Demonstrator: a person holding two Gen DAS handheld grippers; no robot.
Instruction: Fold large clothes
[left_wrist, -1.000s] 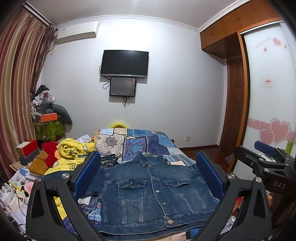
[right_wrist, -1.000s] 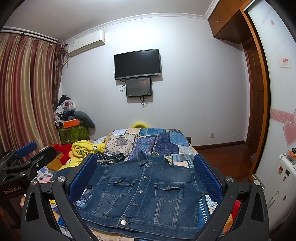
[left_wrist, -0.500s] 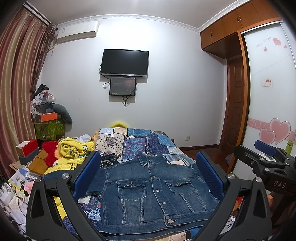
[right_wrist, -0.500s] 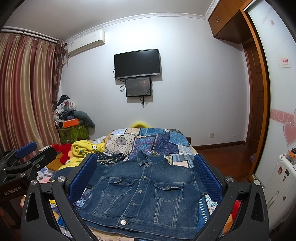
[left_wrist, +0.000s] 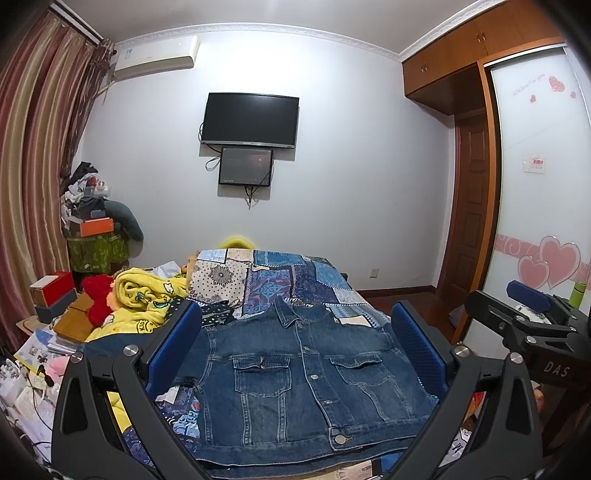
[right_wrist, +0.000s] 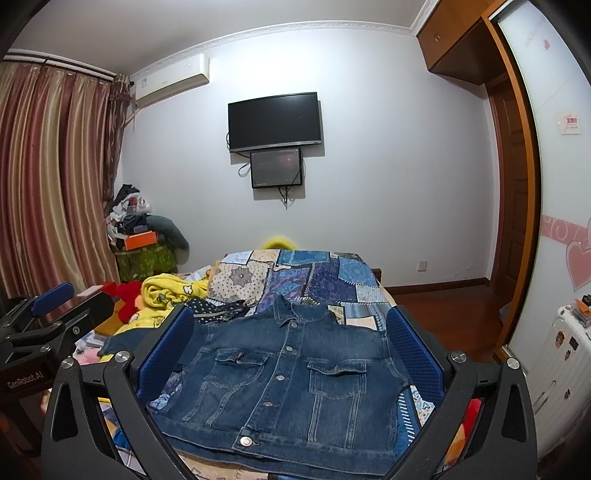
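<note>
A dark blue denim jacket (left_wrist: 303, 380) lies flat and buttoned, front up, on the patchwork bedspread (left_wrist: 280, 277), collar toward the far wall. It also shows in the right wrist view (right_wrist: 288, 373). My left gripper (left_wrist: 295, 347) is open and empty, held above the jacket's near hem. My right gripper (right_wrist: 291, 343) is open and empty, also above the near hem. Each gripper shows at the edge of the other's view, the right gripper (left_wrist: 532, 325) on the right and the left gripper (right_wrist: 48, 321) on the left. The sleeves look tucked under.
A yellow printed garment (left_wrist: 147, 299) and red plush toy (left_wrist: 98, 299) lie left of the jacket. Boxes and papers (left_wrist: 48, 299) crowd the left bedside. A white suitcase (right_wrist: 565, 354) stands right. A wardrobe (left_wrist: 539, 184) and door are right.
</note>
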